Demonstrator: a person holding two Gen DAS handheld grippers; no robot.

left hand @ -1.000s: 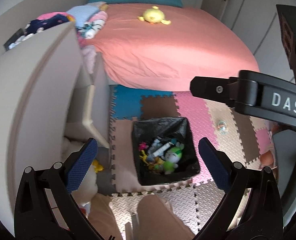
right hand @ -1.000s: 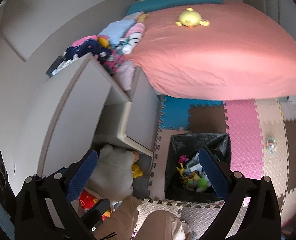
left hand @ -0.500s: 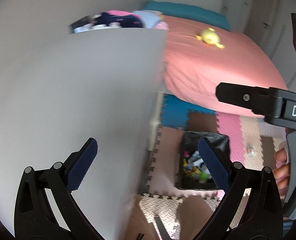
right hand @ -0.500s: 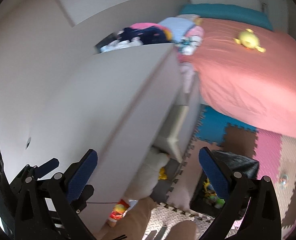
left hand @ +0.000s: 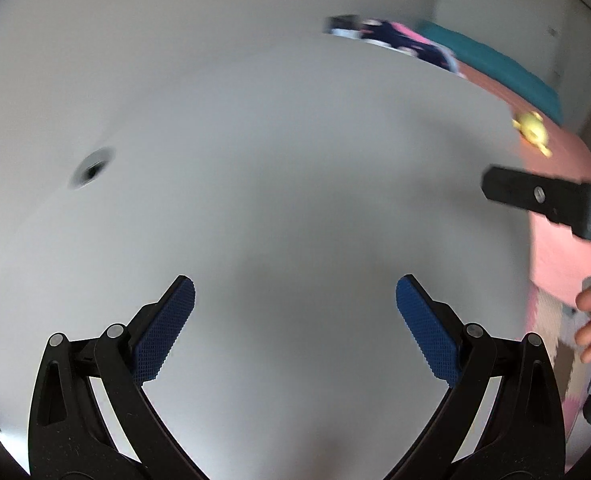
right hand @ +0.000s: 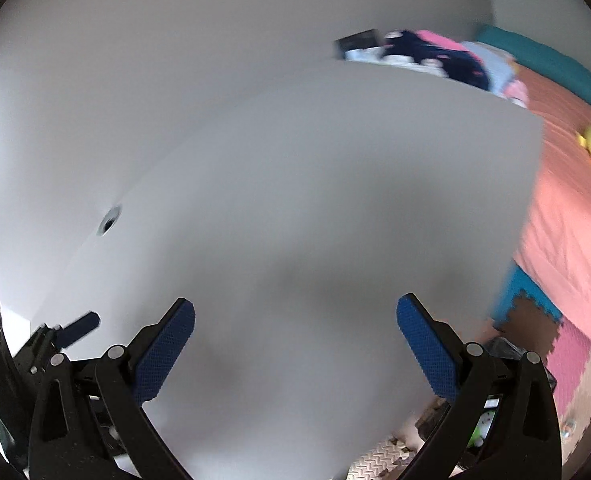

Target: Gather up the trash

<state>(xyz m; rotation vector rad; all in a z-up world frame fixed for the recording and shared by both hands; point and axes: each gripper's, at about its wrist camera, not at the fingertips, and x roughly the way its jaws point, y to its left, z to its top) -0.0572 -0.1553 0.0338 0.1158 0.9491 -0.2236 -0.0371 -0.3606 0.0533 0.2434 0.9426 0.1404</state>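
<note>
Progress is hard to judge from these views — both are filled by a pale cabinet panel (left hand: 279, 200) seen close up and blurred. The left gripper (left hand: 295, 316) and the right gripper (right hand: 295, 338) both stand wide apart and carry nothing. No loose trash is visible. Only a dark corner of the trash bin (right hand: 503, 350) peeks out behind the right gripper's finger, on the foam floor mats (right hand: 575, 352) beside the bed (right hand: 567, 208) — its contents are mostly hidden.
</note>
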